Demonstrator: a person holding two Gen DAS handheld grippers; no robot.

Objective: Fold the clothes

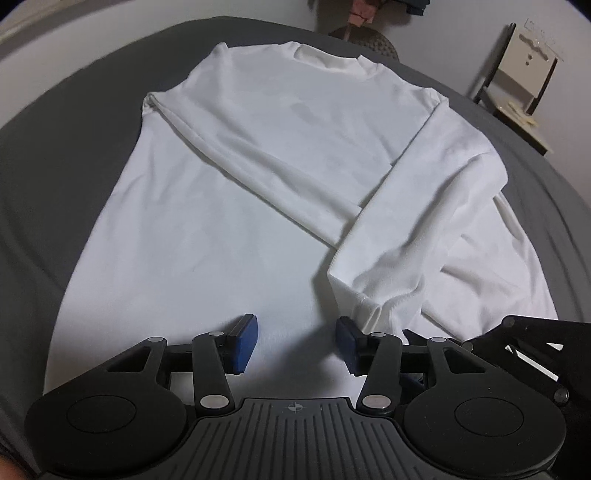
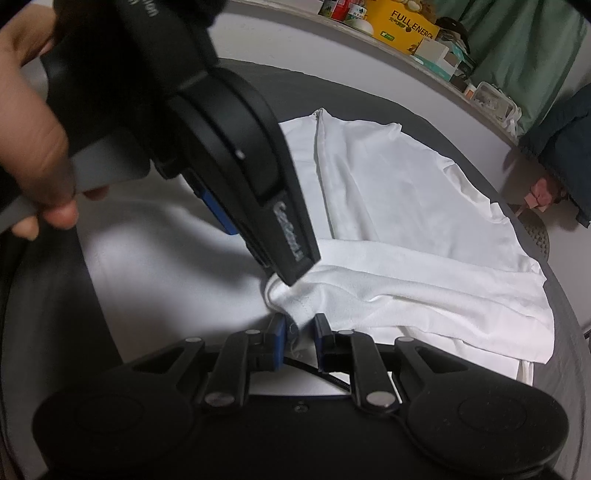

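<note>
A white long-sleeved shirt (image 1: 258,155) lies flat on a grey bed sheet (image 1: 55,155), collar at the far end. Both sleeves are folded across its body. The right sleeve's cuff (image 1: 364,314) ends beside my left gripper (image 1: 297,341), which is open with only the flat shirt body under the gap. In the right wrist view my right gripper (image 2: 300,338) is shut on that cuff (image 2: 291,302). The left gripper (image 2: 291,271) reaches down from the upper left, tip at the cuff, held by a hand (image 2: 33,140). The right gripper (image 1: 528,350) shows at the left wrist view's lower right.
A small chair (image 1: 517,85) stands beyond the bed at the far right, and a round dark cushion (image 1: 373,40) sits behind the collar. A shelf with a yellow box (image 2: 402,26) and other boxes runs along the wall. A dark garment (image 2: 565,147) hangs by a green curtain (image 2: 517,40).
</note>
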